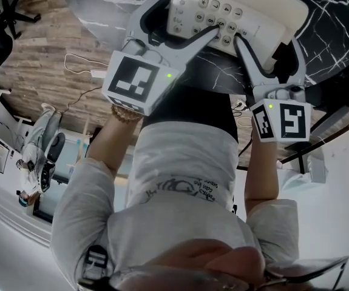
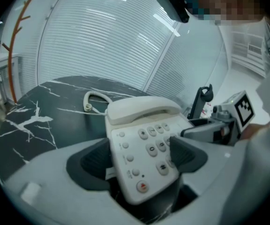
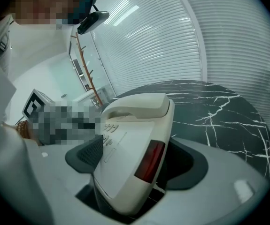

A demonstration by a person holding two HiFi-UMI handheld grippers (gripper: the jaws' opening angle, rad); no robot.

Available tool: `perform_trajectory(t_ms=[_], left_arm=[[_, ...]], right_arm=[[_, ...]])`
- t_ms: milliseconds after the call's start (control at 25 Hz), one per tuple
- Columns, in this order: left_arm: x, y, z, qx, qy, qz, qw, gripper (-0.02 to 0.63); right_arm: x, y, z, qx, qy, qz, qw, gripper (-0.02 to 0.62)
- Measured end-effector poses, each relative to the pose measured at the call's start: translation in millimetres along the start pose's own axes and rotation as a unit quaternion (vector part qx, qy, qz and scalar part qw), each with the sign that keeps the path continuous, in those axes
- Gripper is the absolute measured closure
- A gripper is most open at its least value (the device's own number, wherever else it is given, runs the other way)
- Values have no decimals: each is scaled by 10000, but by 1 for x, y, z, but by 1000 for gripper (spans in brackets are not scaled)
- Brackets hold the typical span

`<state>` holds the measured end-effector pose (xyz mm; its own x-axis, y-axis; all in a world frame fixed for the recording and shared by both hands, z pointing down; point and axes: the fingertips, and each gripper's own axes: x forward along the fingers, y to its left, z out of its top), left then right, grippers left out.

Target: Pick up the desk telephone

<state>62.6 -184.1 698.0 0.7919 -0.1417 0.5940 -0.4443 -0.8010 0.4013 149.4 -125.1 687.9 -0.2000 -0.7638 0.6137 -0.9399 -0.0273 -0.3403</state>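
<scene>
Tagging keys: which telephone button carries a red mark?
The lowest button in the left column, nearest the camera in the left gripper view; the other keys show no red.

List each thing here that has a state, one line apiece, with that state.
desk telephone, apparently resting on the table, not lifted.
handset, hung up on the telephone.
cord, slack, looped on the table behind the telephone.
left claw, open, jaws astride the telephone's left part, one pad over the keypad.
right claw, open, jaws astride its right part, one pad over the keypad.
</scene>
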Motion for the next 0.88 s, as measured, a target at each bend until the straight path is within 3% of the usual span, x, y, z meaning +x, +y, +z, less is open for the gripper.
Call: perform_trajectory(t_ms=[880], left_arm=[[-129, -82, 163, 372, -685, 253, 9966, 202]], right_arm=[[-128, 73, 164, -411, -787, -39, 9960, 187]])
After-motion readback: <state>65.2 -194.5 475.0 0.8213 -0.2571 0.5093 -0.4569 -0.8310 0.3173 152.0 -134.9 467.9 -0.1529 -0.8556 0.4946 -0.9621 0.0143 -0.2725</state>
